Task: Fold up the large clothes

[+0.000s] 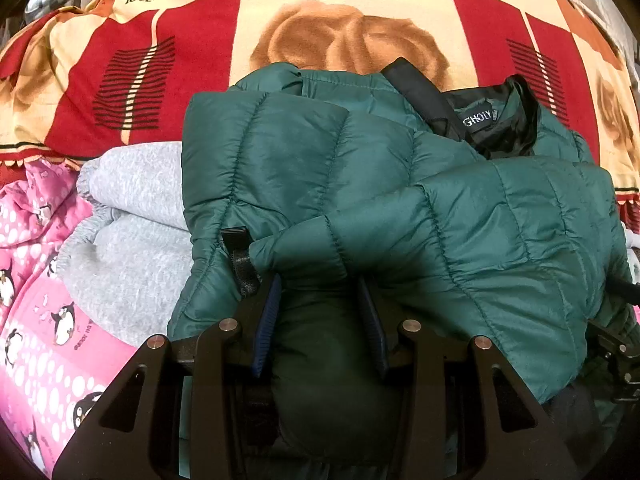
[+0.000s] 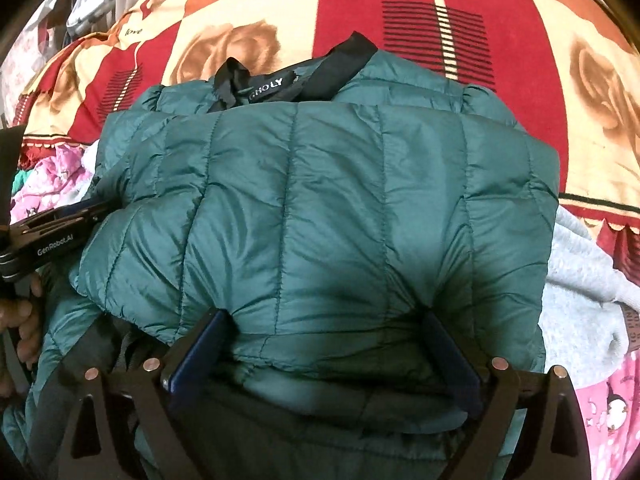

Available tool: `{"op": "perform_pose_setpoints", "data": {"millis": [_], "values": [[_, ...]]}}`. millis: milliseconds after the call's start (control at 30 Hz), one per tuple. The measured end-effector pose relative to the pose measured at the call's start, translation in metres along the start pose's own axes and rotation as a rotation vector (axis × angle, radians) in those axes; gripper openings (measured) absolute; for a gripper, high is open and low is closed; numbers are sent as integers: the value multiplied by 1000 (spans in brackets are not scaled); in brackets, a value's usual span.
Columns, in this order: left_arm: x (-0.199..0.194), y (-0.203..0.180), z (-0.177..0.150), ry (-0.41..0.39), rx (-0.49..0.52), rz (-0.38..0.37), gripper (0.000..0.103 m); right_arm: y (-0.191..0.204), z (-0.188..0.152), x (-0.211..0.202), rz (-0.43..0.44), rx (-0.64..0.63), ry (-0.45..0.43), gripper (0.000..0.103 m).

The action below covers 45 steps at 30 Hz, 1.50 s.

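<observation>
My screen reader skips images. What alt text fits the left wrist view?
The left gripper pinches a fold of a green puffer jacket lying folded on a red and cream blanket. Grey clothing lies beside the jacket.

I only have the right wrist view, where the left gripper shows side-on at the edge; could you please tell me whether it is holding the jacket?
Observer: Yes. In the left wrist view the left gripper is shut on a thick fold of the jacket, with both pads pressing on it.
Operator: Thank you. Is anything else near its fingers?
Observer: A black ribbed tab pokes out beside one finger, outside the grip.
Operator: And what lies beyond that side?
Observer: A folded grey garment lies against the jacket's edge.
</observation>
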<state>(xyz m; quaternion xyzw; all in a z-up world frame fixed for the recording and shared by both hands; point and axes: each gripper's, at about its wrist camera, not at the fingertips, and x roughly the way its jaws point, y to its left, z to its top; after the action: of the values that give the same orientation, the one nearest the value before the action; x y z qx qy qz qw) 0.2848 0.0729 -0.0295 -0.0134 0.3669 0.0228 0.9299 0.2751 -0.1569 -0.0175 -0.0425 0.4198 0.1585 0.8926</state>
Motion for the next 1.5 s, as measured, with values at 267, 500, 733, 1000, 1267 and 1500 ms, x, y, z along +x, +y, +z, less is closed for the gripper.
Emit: {"op": "perform_pose_setpoints", "data": {"millis": [267,500,733,1000,1267,1500], "values": [[-9,0,14,85,57,-17,40,5,6,-14,-54,-29,94,97],[-96,39,-14,73,73,-66,50,14,-28,-87,-192,-98,67,97],[-125,71,-98,185,49,-64,51,21,-88,-121,-151,-73,147,97],[-125,92,-132,123,-134,-116,65,-1,-121,-109,-90,99,129,102],[-127,96,-139,79,-152,-122,66,-7,-124,-109,-59,96,92,103],[-135,100,-150,32,-182,-133,66,-5,-136,-125,-121,84,106,102]]}}
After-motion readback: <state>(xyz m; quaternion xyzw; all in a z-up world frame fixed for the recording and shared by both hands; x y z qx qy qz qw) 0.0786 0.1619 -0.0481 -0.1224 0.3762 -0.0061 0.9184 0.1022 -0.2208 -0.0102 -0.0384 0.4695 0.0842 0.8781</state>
